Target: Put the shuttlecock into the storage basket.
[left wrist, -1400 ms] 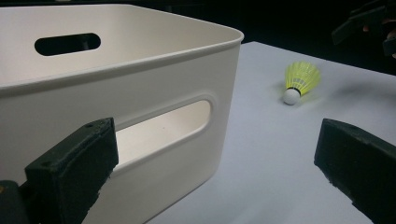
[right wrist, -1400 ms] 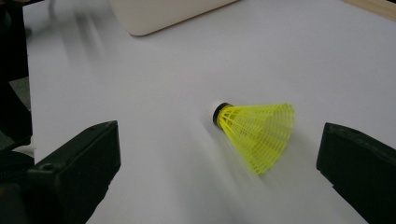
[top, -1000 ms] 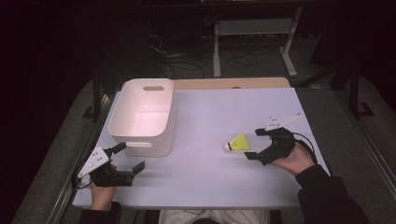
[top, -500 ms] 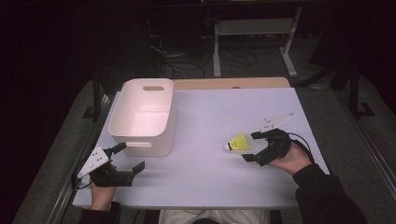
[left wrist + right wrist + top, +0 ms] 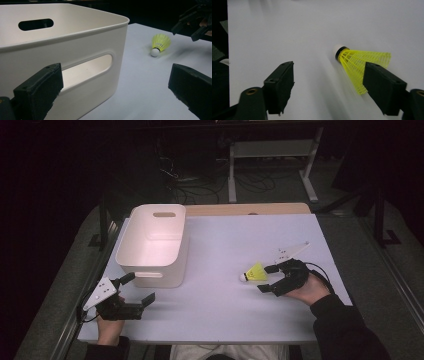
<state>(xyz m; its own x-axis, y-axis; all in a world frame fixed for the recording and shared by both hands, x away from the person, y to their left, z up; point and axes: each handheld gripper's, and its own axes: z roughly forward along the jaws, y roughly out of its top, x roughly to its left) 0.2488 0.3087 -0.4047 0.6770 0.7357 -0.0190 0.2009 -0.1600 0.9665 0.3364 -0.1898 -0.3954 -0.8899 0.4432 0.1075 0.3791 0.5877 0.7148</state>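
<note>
Both grippers, left gripper (image 5: pixel 131 292) and right gripper (image 5: pixel 269 279), are matte black with blocky jaws, grey three-cornered plates behind them, trailing cables; dark sleeves (image 5: pixel 345 325).

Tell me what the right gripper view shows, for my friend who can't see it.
A yellow shuttlecock lies on its side on a white table, white tip pointing away. The right gripper is open, one black jaw overlapping the shuttlecock's skirt.

shuttlecock (image 5: pixel 254 272) right of bin (image 5: pixel 152 245)

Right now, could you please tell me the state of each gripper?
Left gripper: open, holding nothing, beside the white bin.
Right gripper: open, holding nothing, jaws near the yellow shuttlecock.
</note>
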